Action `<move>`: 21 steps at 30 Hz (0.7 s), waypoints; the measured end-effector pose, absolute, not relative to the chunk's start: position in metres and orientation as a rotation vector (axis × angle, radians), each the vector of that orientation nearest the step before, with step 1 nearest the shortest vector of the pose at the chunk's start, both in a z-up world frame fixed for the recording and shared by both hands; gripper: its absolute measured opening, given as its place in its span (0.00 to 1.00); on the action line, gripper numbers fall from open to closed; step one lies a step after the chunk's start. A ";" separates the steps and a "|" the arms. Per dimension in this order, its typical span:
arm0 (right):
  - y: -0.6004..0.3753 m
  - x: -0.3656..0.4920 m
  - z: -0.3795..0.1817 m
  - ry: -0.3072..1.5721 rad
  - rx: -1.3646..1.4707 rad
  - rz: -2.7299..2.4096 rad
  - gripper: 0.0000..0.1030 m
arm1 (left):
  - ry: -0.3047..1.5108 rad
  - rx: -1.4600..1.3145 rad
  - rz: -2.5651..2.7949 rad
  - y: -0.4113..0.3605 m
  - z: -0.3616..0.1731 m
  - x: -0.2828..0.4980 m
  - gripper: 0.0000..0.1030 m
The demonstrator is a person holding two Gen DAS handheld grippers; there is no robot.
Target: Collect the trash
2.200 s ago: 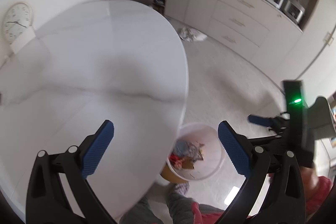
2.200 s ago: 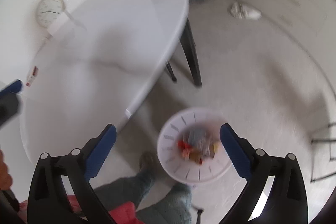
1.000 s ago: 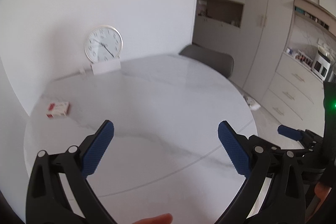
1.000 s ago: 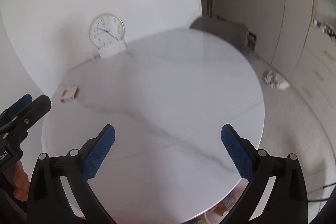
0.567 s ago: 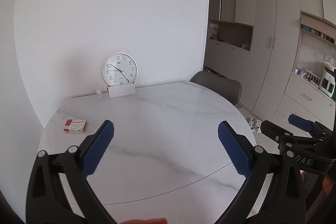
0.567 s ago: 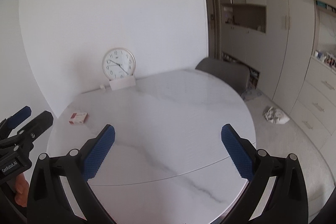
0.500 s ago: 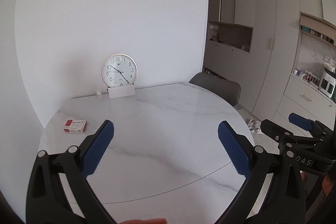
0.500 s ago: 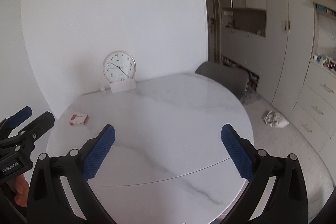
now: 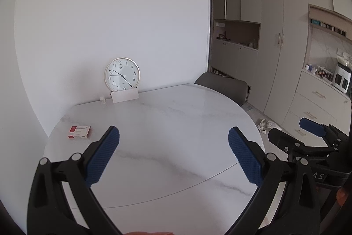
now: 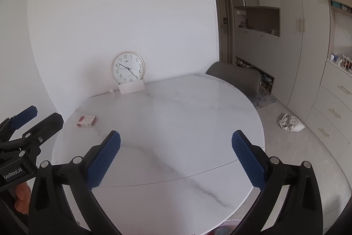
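Eyeing small red-and-white cardboard box [image 9: 79, 132] at 10 o'clock on white marble table [image 9: 176, 124]; left gripper [image 9: 173, 142], right gripper [image 10: 176, 147] both spread, empty. We judge box light, crushable; pinch long sides.

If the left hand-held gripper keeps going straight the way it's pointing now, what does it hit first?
Probably the bare marble tabletop: the open left hand-held gripper aims across it. Nothing stands between the fingers; the red-and-white box lies left of that line. Depth is uncertain.

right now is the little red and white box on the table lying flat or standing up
Lying flat: the red and white box rests on its broad face on the marble table, printed top facing up, touched by neither gripper.
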State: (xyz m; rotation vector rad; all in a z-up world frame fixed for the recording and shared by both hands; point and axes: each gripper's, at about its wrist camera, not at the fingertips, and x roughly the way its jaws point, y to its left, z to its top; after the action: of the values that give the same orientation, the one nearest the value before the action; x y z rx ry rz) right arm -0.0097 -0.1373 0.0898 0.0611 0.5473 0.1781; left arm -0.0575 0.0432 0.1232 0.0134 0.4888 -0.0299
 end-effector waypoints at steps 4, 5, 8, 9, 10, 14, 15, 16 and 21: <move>-0.136 -0.005 0.086 0.559 0.059 0.180 0.98 | 0.497 0.012 -0.028 0.043 0.120 -0.057 0.92; -0.135 -0.004 0.085 0.563 0.056 0.180 0.98 | 0.499 0.009 -0.029 0.044 0.120 -0.057 0.92; -0.133 -0.002 0.083 0.568 0.051 0.180 0.98 | 0.501 0.010 -0.025 0.046 0.118 -0.058 0.92; -0.132 -0.002 0.082 0.569 0.049 0.180 0.98 | 0.502 0.010 -0.026 0.046 0.117 -0.057 0.92; -0.131 -0.003 0.081 0.569 0.047 0.181 0.98 | 0.503 0.009 -0.027 0.047 0.117 -0.057 0.92; -0.129 -0.002 0.080 0.574 0.043 0.178 0.98 | 0.512 0.005 -0.032 0.049 0.114 -0.053 0.92; -0.130 -0.004 0.080 0.574 0.044 0.177 0.98 | 0.514 0.006 -0.034 0.049 0.114 -0.052 0.92; -0.130 -0.005 0.079 0.576 0.044 0.176 0.98 | 0.517 0.007 -0.037 0.050 0.113 -0.051 0.92; -0.130 -0.005 0.077 0.584 0.044 0.170 0.98 | 0.527 0.008 -0.047 0.052 0.110 -0.043 0.92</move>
State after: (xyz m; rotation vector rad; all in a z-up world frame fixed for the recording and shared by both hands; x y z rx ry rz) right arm -0.0048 -0.1297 0.0772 0.0437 0.5837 0.1703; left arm -0.0429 0.0518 0.1096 0.0082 0.5266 -0.0473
